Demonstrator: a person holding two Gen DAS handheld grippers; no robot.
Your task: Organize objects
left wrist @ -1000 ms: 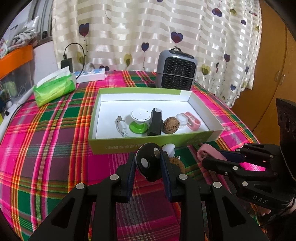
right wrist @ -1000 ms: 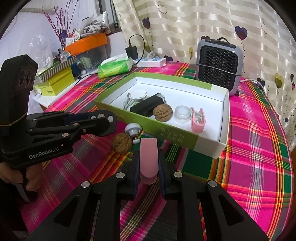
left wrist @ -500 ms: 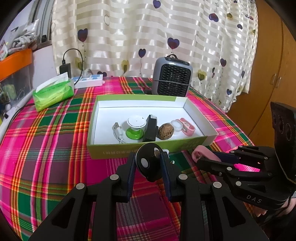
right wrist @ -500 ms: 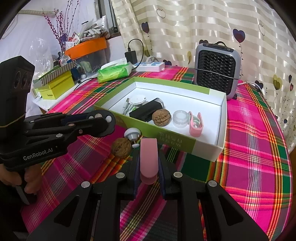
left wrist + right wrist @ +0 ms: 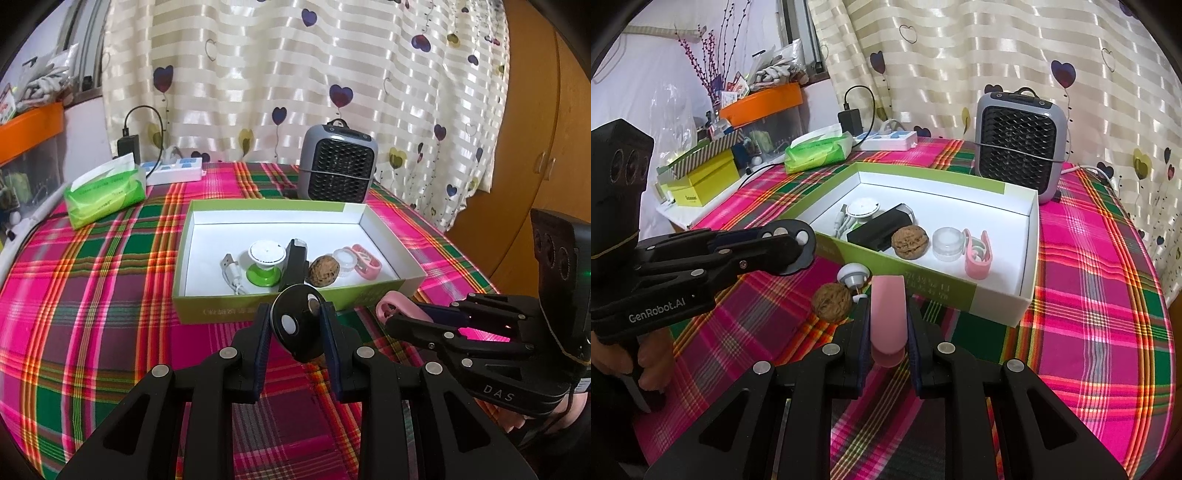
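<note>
Box (image 5: 1004,299) on the plaid table holds six things, one walnut (image 5: 909,243) among them; at its seven o'clock lies a second walnut (image 5: 832,302). Left gripper (image 5: 295,325) clamps one black disc (image 5: 299,325); right gripper (image 5: 887,325) clamps one pink clip (image 5: 887,314).

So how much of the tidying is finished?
Roughly half. The box already holds several items, including a walnut. The left hand-held gripper grips a black disc, the right one a pink clip. Another walnut and a small white knob remain on the cloth.

Both wrist views look down along their tongs, close over the table — sharing the green box (image 5: 295,314) (image 5: 923,273).
</note>
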